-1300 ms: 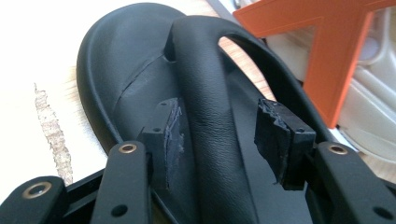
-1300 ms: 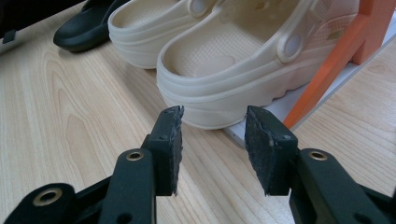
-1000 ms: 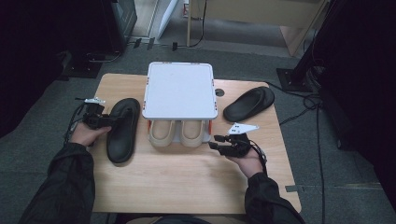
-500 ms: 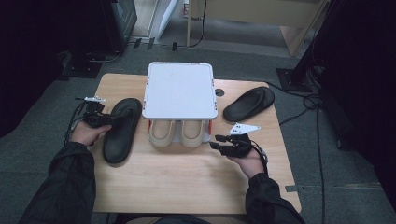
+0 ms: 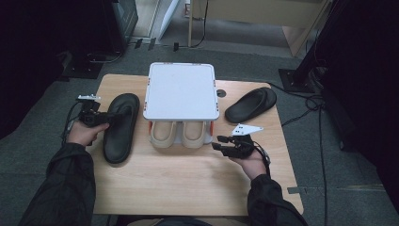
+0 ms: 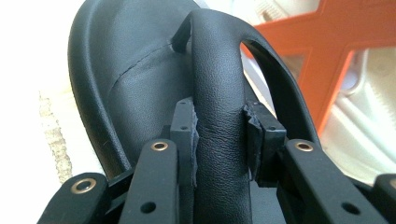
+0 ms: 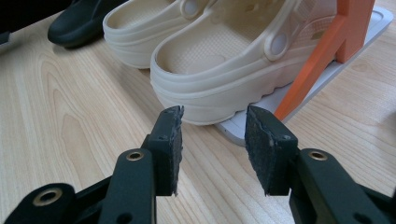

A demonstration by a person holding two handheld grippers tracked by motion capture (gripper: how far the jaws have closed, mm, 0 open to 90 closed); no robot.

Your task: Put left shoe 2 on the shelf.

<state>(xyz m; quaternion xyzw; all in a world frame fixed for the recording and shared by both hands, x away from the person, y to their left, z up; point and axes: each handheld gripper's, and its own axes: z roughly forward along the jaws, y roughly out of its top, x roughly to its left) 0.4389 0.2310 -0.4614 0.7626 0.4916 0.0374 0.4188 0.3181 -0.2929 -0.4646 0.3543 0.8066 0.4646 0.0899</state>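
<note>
Nowhere legible writing, black sandal (image 6: 140, 79), cream clogs (image 7: 224, 60)

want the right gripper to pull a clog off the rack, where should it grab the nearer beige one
Grip the heel rim of the nearer beige clog, coming in low from the open front of the rack. The heel juts past the base toward the open right gripper, and its upright wall is thin enough for one jaw inside, one outside.

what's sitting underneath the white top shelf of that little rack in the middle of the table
A pair of cream clogs sits on the lower level under the white shelf, heels poking out toward the person. The shelf covers their front halves, so anything farther back is hidden.
</note>
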